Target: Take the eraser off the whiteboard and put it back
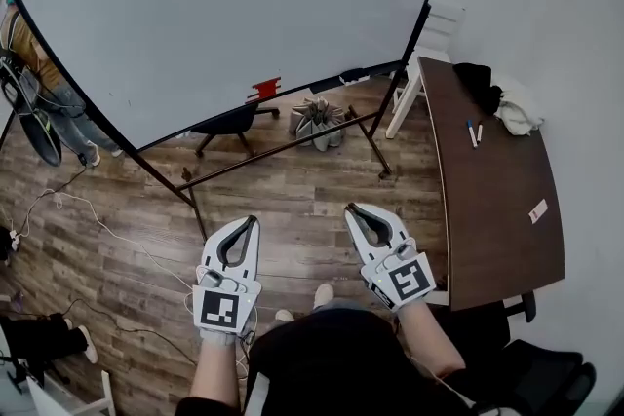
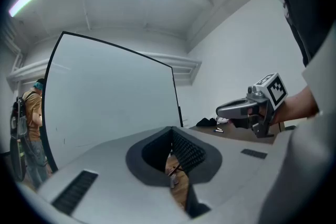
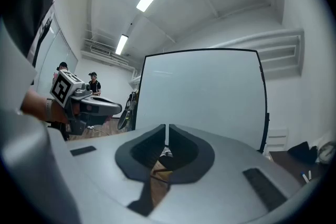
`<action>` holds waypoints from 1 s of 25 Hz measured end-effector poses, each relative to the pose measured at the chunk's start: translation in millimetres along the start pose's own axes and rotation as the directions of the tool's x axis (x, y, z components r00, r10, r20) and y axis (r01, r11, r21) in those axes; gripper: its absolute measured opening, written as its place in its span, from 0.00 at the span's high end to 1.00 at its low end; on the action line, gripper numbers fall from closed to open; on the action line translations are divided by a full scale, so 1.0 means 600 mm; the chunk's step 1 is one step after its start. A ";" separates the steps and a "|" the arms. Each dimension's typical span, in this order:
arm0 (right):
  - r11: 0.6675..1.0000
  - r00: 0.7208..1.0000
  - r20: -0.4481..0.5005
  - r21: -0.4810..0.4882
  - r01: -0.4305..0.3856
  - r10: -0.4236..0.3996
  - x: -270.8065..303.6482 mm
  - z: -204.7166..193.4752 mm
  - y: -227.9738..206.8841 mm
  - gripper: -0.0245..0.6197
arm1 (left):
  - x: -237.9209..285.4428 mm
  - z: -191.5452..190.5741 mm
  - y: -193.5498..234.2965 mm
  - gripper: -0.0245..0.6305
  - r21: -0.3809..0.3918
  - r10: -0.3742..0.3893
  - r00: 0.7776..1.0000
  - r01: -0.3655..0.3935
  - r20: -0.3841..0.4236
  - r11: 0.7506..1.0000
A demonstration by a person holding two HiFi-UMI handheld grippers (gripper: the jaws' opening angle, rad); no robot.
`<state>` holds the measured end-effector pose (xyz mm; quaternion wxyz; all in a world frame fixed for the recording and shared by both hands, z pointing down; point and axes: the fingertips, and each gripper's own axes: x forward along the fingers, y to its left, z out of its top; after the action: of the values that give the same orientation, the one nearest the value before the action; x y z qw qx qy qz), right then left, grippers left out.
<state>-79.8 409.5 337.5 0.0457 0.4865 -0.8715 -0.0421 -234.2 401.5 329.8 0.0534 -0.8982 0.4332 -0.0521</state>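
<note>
eraser (image 1: 264, 90) on whiteboard (image 1: 224, 5), well beyond left hand-held gripper (image 1: 254, 221), right hand-held gripper (image 1: 350, 208); both closed, empty.

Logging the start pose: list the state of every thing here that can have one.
left tool: shut, nothing between the jaws.
right tool: shut, nothing between the jaws.
whiteboard: upright on its stand.
eraser: sitting at the whiteboard's bottom edge, untouched.
markers: lying flat on the table.
</note>
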 end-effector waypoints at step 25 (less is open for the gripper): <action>0.996 0.997 -0.073 0.085 0.017 -0.011 0.206 -0.076 -0.212 0.92 | 0.274 -0.064 0.120 0.95 -0.037 -0.009 0.998 0.007 -0.056 0.999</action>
<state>-31.3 236.4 372.7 0.0558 0.4952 -0.8669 0.0126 -193.3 225.8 365.2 0.0246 -0.8990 0.4317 -0.0694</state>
